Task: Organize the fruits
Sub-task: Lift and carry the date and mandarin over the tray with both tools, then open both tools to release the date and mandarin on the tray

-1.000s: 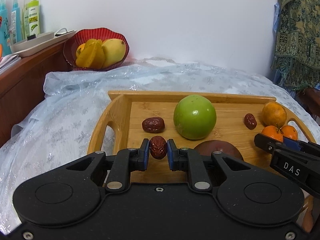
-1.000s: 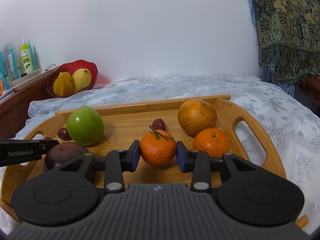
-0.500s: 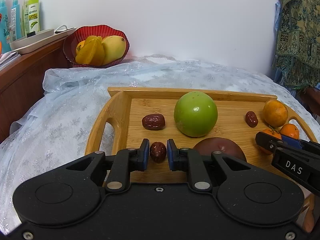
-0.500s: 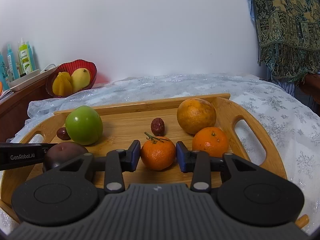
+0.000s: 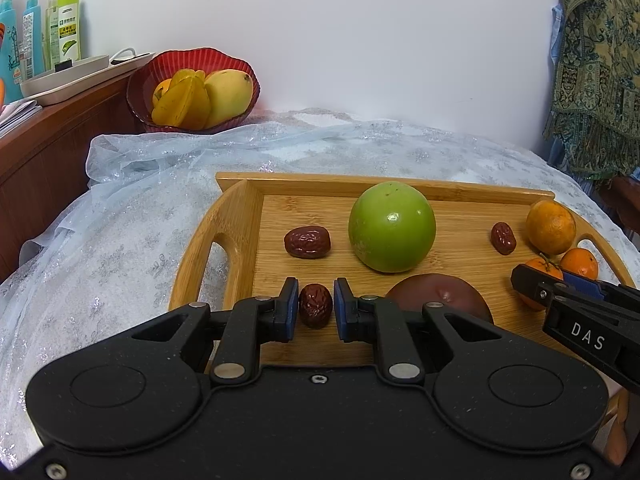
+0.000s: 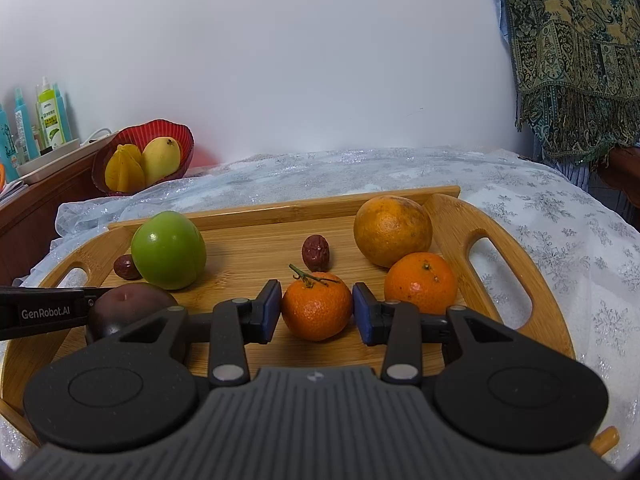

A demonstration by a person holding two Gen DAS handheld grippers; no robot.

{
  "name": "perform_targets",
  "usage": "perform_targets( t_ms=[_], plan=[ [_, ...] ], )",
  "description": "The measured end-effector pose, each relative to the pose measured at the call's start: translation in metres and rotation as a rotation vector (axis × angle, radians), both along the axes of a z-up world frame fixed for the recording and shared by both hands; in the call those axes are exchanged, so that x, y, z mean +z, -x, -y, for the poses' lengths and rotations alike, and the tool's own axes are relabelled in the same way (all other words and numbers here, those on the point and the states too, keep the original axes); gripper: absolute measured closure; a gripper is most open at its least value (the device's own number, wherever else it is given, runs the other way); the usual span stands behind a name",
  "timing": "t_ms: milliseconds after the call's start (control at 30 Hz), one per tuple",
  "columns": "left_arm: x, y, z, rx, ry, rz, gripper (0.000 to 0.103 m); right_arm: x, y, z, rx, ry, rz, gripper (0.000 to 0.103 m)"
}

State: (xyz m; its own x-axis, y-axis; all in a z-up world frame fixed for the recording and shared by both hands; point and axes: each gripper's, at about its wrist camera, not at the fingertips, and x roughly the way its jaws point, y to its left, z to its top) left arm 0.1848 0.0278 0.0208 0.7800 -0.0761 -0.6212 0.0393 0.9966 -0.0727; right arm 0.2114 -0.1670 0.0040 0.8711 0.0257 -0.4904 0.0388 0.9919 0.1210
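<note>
A wooden tray (image 5: 240, 208) (image 6: 492, 224) holds the fruit. My left gripper (image 5: 316, 307) is open around a small red date (image 5: 315, 305) resting on the tray, with small gaps at both pads. My right gripper (image 6: 316, 310) is open around a stemmed mandarin (image 6: 317, 308) resting on the tray; the left pad is close, the right pad slightly apart. Also on the tray: a green apple (image 5: 391, 227) (image 6: 169, 250), a dark purple fruit (image 5: 444, 298) (image 6: 124, 308), two more dates (image 5: 307, 242) (image 5: 503, 238), a large orange (image 6: 393, 230) and another mandarin (image 6: 421, 283).
A red bowl (image 5: 192, 64) (image 6: 160, 132) with star fruit and a mango stands at the back left. A wooden sideboard (image 5: 52, 132) with bottles and a white dish lies left. The tray sits on a sparkly white cloth (image 5: 120, 216). A patterned fabric (image 6: 572, 52) hangs at right.
Both grippers lowered their fruit onto the tray and opened: the date and the stemmed mandarin now rest on the wood between slackened pads.
</note>
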Motion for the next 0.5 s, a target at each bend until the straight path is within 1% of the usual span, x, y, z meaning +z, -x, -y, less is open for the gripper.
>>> perform_targets(
  t_ms=[100, 233, 400, 500],
  plan=[
    [0.0001, 0.0008, 0.0005, 0.000, -0.005, 0.000, 0.085, 0.0001, 0.0008, -0.0002, -0.002, -0.003, 0.000, 0.056],
    [0.0007, 0.0019, 0.0001, 0.003, 0.000, 0.000, 0.074, 0.0006, 0.0032, 0.0001, -0.003, -0.002, 0.008, 0.056],
    [0.0019, 0.0034, -0.0006, 0.013, -0.004, 0.000, 0.069, 0.0015, 0.0045, 0.0002, -0.003, -0.005, 0.008, 0.056],
    [0.0032, 0.0042, -0.0029, 0.022, 0.007, 0.000, 0.063, 0.0025, 0.0064, 0.0008, -0.007, -0.009, 0.011, 0.056]
  ],
)
